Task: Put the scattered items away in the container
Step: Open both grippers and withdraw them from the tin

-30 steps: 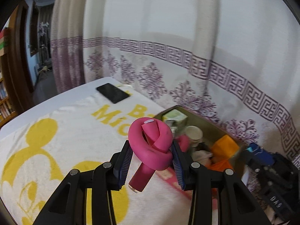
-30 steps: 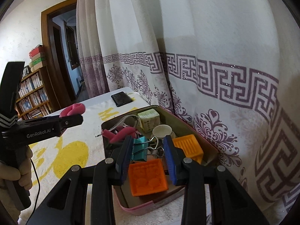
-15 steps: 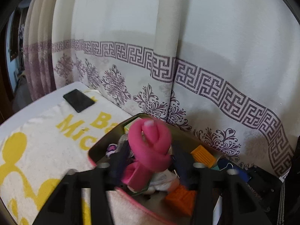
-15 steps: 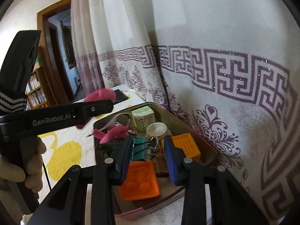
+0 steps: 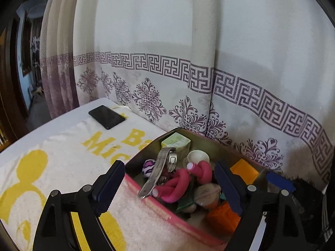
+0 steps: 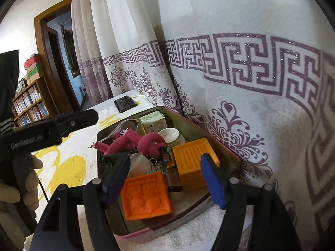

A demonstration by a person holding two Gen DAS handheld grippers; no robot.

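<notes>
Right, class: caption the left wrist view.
Open left hand-held gripper above the container, pink foam curler inside.

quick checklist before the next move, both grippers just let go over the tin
1. Left gripper empty: ok, jaws wide, nothing between the pads.
2. Knotted pink foam curler inside the pink-rimmed metal tin: ok, resting on the pile.
3. Right gripper empty: ok, its jaws have just been opening, and no pad presses on anything.
4. Teal binder clip in the tin: cannot tell, only wire handles show beside the flat orange moulded block.
5. Scattered items left on the white and yellow towel: cannot tell, only part is visible.
6. Black phone: still outside the tin.
</notes>
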